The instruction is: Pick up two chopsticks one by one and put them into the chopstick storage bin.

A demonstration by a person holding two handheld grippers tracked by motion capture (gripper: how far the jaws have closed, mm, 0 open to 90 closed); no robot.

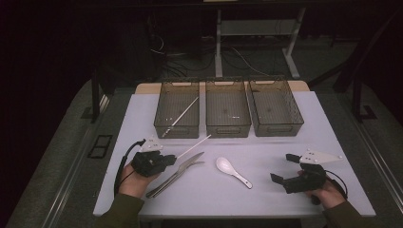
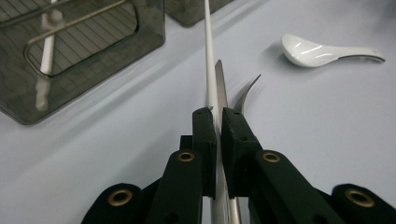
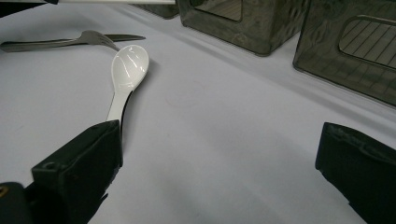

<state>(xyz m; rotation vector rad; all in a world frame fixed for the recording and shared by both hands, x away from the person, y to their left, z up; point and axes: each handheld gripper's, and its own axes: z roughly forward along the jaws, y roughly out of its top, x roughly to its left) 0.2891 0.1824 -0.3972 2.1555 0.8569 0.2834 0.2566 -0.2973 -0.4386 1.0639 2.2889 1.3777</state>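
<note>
Gripping white chopstick (image 2: 208,56), left claw (image 2: 216,122) clamped

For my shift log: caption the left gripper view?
Left claw shut on a white chopstick above knife and fork.

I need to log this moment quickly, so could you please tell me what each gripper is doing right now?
Left gripper: closed on a white chopstick.
Right gripper: open, holding nothing, jaws wide apart beside the white spoon.
</note>
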